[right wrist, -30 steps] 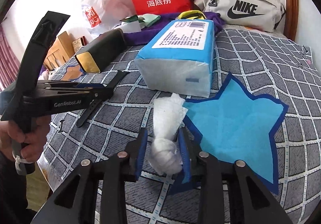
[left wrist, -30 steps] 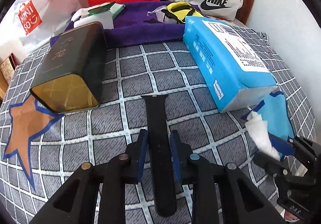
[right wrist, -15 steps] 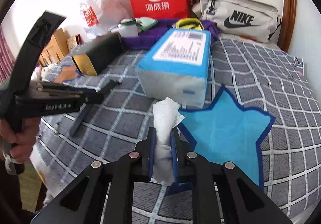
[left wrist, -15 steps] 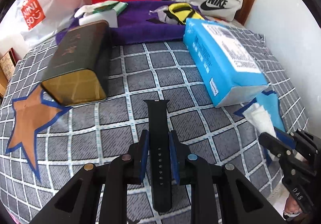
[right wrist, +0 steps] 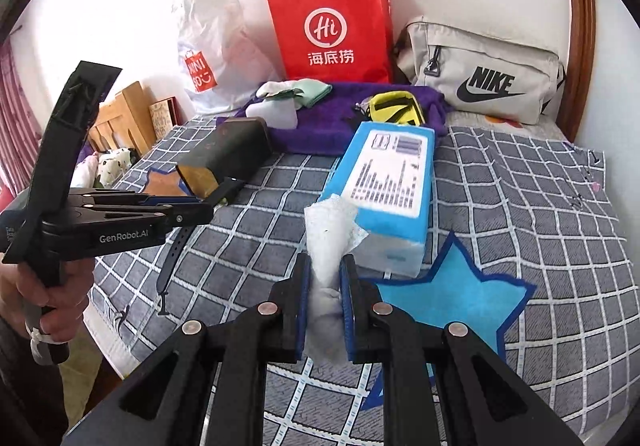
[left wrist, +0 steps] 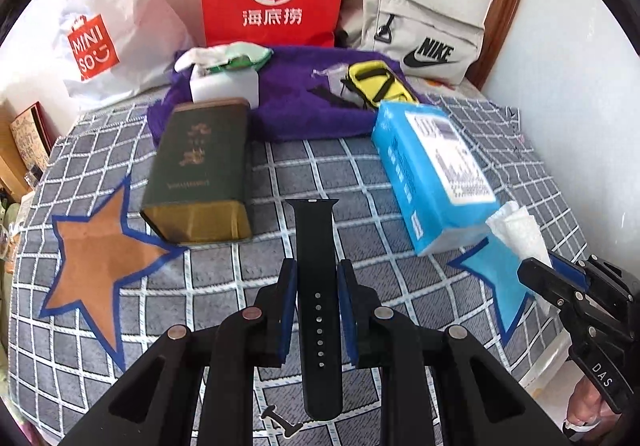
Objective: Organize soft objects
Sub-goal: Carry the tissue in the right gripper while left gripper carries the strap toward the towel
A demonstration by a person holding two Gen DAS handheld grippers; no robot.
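Crumpled white tissue (right wrist: 329, 246) sits pinched in my right gripper (right wrist: 325, 286) beside the blue felt star (right wrist: 452, 306), while my left gripper (left wrist: 318, 286) clamps a smooth black rubber watch strap (left wrist: 316, 246).

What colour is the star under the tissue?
Light blue felt star with darker blue edge; right wrist view.

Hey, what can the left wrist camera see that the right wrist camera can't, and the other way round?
Only the left wrist view shows the whole orange star and the holes along the watch strap in the left gripper. Only the right wrist view shows the whole blue star, the hand holding the left gripper, and the wooden furniture. Both show the tissue in the right gripper, the blue pack, and the green tin.
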